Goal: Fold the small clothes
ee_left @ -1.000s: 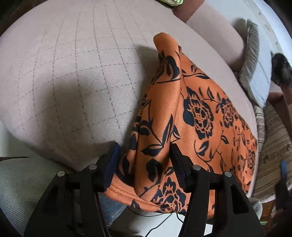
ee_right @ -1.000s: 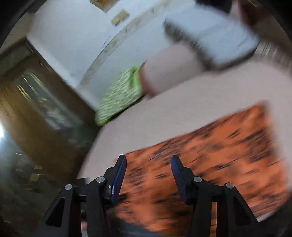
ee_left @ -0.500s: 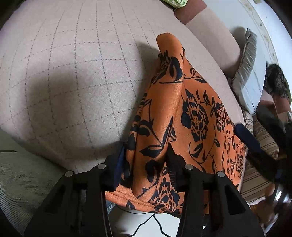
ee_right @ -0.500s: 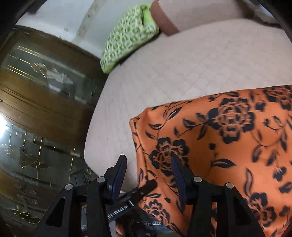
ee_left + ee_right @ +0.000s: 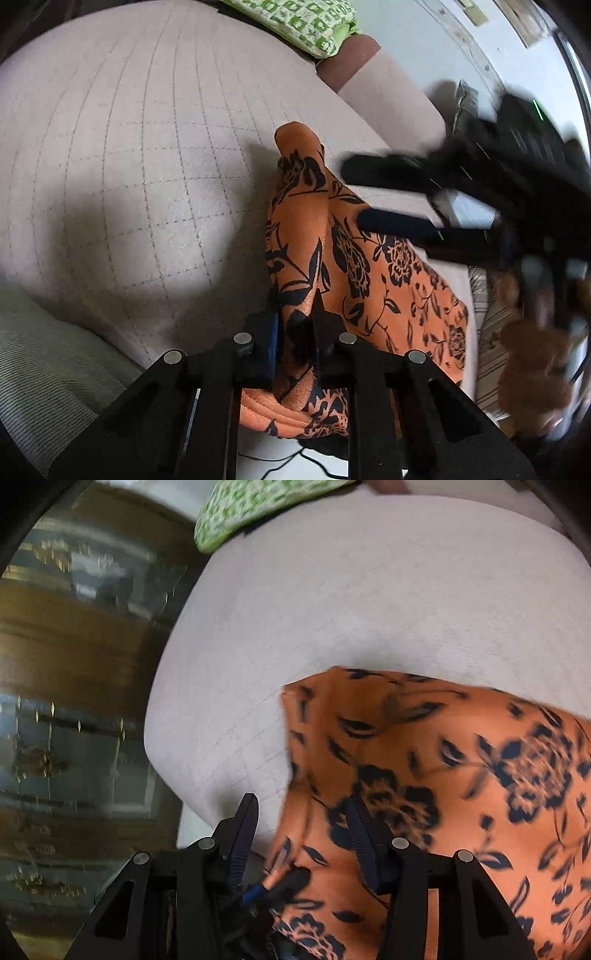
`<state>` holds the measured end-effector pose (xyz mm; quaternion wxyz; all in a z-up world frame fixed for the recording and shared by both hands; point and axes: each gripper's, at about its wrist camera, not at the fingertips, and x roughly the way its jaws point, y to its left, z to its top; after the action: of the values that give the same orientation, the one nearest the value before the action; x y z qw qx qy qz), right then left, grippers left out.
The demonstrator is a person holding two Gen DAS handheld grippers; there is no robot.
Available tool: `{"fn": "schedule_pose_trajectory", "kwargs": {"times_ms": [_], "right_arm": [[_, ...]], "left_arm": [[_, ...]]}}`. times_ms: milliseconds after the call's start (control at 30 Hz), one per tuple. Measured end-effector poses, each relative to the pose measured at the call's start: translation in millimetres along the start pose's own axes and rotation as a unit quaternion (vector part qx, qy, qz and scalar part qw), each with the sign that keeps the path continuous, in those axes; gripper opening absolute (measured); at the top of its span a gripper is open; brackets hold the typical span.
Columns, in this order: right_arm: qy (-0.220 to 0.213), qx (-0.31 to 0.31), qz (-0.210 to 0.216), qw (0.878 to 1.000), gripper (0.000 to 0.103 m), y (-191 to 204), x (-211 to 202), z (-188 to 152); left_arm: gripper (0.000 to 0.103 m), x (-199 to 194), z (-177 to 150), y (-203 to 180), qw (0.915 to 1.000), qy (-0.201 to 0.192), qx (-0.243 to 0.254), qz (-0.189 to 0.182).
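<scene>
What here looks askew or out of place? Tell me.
Only the orange floral garment: it lies rumpled on the quilted cushion, one fold bunched into a ridge where the left gripper jaws are closing on it. No damage shows.

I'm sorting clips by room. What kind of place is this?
Probably a home living room: a beige quilted upholstered seat, a green-and-white patterned cushion, and a dark wooden glass-fronted cabinet.

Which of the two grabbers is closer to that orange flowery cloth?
Left. The left gripper is closing its fingers on a raised fold of the orange cloth; the right gripper hangs open just above its edge.
</scene>
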<state>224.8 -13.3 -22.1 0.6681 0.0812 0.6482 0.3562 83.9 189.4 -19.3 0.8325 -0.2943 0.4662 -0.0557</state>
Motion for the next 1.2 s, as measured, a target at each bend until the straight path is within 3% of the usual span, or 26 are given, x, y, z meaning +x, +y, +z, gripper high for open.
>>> {"fn": "schedule_pose_trajectory", "kwargs": {"times_ms": [133,267,333,400,500,700,867,1000,1200], "right_arm": [[0.089,-0.049,-0.083,0.991,0.048,26,37,15],[0.162,-0.059,-0.176,0.969,0.048,24,81,21],[0.179,-0.069,-0.194,0.962,0.044,21,94,21],[0.182,-0.086,-0.208,0.957,0.033,21,96,21],[0.162,-0.102,-0.203,0.96,0.022,27,91,19],[0.078,-0.098,-0.126,0.984,0.017,16,35,4],[0.003,-0.075,-0.037,0.996,0.016,-10,-24,-21],[-0.073,-0.052,0.045,0.995,0.016,-41,-83,-58],[-0.174,-0.005,0.123,0.977,0.016,-119,-174,-117]], "left_arm": [[0.012,0,1,-14,0.9996,-0.008,0.028,0.007],[0.011,-2,0,-23,0.9983,-0.017,0.055,0.008],[0.011,-1,0,-25,0.9981,-0.017,0.059,0.011],[0.011,-2,1,-25,0.9981,-0.019,0.058,0.006],[0.011,-4,0,-30,0.9976,-0.027,0.063,-0.006],[0.011,-25,-7,-43,0.9914,-0.063,0.111,-0.026],[0.011,-42,-19,-75,0.99,-0.045,0.131,-0.027],[0.011,-54,-41,-134,0.9799,-0.047,0.192,-0.025],[0.011,-46,-71,-223,0.961,-0.03,0.271,-0.046]]}}
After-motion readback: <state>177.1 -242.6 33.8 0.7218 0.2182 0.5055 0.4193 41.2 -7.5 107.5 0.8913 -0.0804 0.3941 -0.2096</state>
